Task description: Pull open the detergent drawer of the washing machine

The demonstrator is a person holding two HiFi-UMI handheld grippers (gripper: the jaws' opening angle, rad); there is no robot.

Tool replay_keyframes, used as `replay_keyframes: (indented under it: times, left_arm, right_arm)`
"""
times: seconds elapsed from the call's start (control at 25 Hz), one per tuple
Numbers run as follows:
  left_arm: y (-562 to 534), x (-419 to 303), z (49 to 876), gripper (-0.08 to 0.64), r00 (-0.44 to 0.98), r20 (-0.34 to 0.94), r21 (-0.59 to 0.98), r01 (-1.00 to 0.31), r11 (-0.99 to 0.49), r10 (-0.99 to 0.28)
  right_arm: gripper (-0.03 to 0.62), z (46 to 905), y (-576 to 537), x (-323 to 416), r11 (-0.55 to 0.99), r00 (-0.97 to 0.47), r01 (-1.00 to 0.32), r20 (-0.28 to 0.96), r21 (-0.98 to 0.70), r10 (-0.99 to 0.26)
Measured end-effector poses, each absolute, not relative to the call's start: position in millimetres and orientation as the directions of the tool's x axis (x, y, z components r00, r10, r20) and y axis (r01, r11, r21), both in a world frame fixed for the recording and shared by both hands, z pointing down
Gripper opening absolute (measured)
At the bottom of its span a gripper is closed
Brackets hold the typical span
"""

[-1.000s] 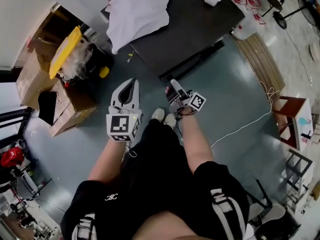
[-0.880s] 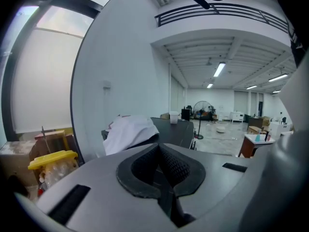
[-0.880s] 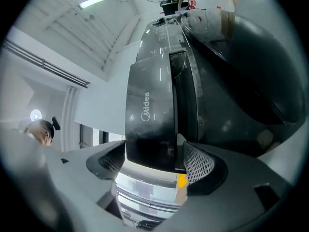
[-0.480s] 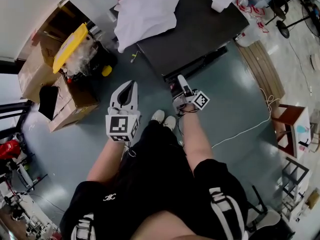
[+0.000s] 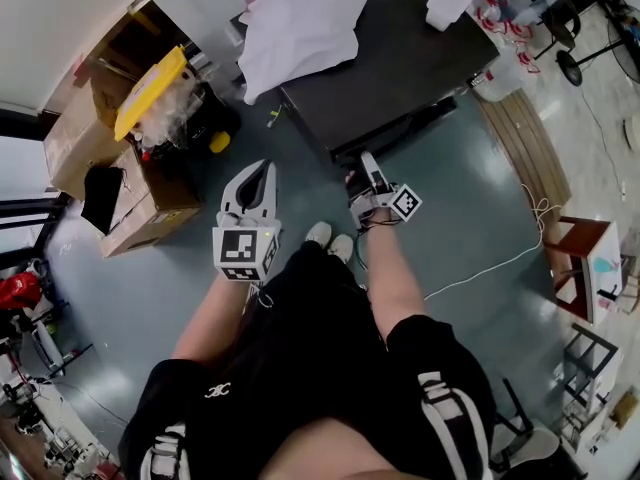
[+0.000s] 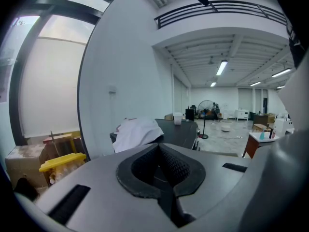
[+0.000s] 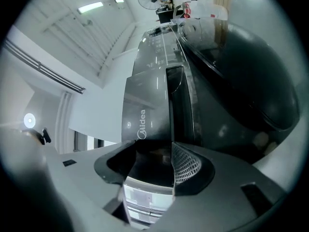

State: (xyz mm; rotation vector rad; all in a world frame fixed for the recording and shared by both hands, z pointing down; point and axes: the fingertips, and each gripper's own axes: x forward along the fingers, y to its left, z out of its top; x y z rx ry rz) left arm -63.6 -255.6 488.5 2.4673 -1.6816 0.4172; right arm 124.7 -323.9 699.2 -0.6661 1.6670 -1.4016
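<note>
Drawer: the detergent drawer (image 7: 145,124) is the dark glossy panel with the maker's logo, at the top of the washing machine (image 5: 400,68) front, next to the long control strip. It looks flush with the front, so I judge it is not pulled out yet.
Right gripper: my right gripper (image 7: 153,151) is up against that panel, with the drawer front filling the gap between the pads. The jaws have just been closing and stand partly apart. I cannot see the pads biting yet.
Step in hand: getting a hold on the drawer front before any pull.
Doing it well: close until both pads sit firmly on the panel's edges. Then draw straight back along the drawer's own line, without twisting or levering up or down, so it slides rather than jams or slips free.
Door: the round dark door (image 7: 251,81) is just beside the gripper, so I should keep clear of it.
Left gripper: my left gripper (image 5: 260,168) hangs over the floor, well apart from the machine. Its jaws are together with nothing between them.
Around: a white cloth (image 5: 300,28) lies on the machine's top, and cardboard boxes (image 5: 130,208) stand to the left.
</note>
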Motion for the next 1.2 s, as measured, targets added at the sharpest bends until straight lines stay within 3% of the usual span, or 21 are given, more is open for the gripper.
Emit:
replay_keyframes:
  times: [0.72,1.2]
  left_arm:
    - [-253.8,-36.3,487.6,0.002,0.399,0.293,-0.062,-0.899,-0.434,-0.869]
    - [-259.0,19.8,483.8,0.002,0.502,0.280,-0.057,-0.843,-0.536,-0.819]
  right_arm:
    - [0.204,702.8,-287.9,150.6,0.242,-0.509,0.140,-0.279,-0.960,-0.814]
    - [0.201,704.4,-241.1,184.3,0.237,-0.508,0.127,-0.269,-0.963,-0.818]
